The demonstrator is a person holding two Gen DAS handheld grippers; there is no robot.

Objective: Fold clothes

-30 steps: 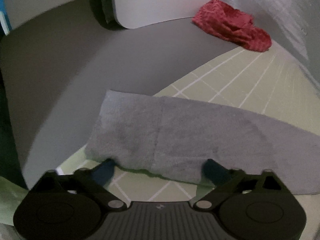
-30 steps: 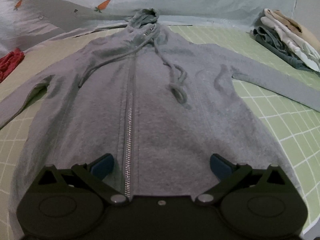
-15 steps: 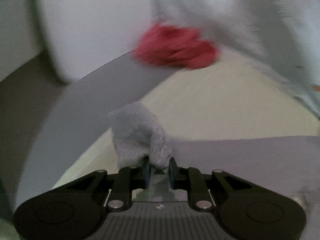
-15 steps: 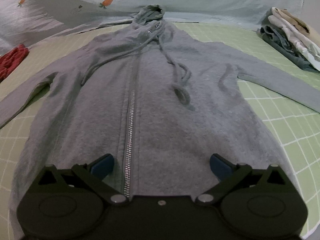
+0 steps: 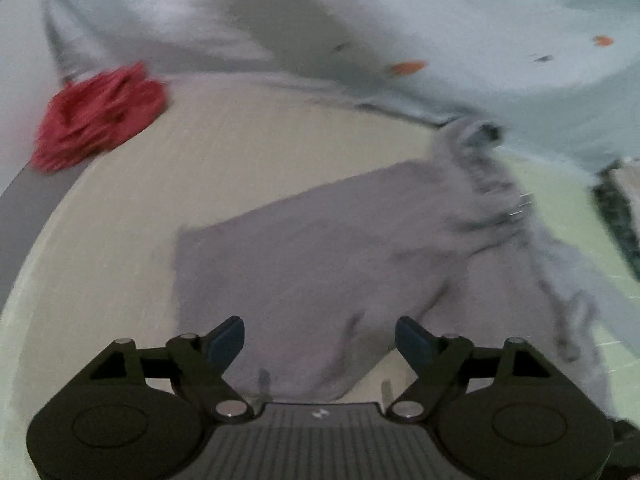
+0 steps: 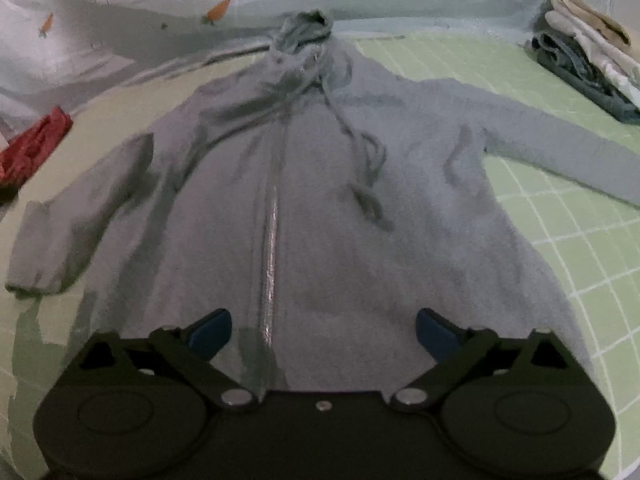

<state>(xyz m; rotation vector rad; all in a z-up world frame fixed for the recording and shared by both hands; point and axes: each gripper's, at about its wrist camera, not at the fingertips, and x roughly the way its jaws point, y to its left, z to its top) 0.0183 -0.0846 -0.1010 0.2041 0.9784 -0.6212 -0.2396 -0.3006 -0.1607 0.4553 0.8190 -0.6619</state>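
Observation:
A grey zip hoodie (image 6: 320,208) lies front up on the green grid mat (image 6: 560,216), hood at the far end. Its left sleeve (image 6: 80,208) is folded in along the body; the right sleeve (image 6: 568,148) stretches out to the right. In the blurred left wrist view the folded sleeve (image 5: 304,264) lies just ahead of my left gripper (image 5: 320,340), whose jaws are opening, wide apart, with cloth below them but not pinched. My right gripper (image 6: 324,330) hovers open over the hoodie's hem by the zipper (image 6: 270,248), holding nothing.
A crumpled red cloth (image 5: 96,120) lies at the mat's far left corner, also the red cloth (image 6: 32,148). A stack of folded clothes (image 6: 588,48) sits at the far right. A pale sheet with carrot prints (image 6: 120,24) lines the back.
My left gripper shut on the sleeve's cuff, carried it in toward the hoodie's body, then opened and let it go. The sleeve now lies folded inward. The right gripper stayed put.

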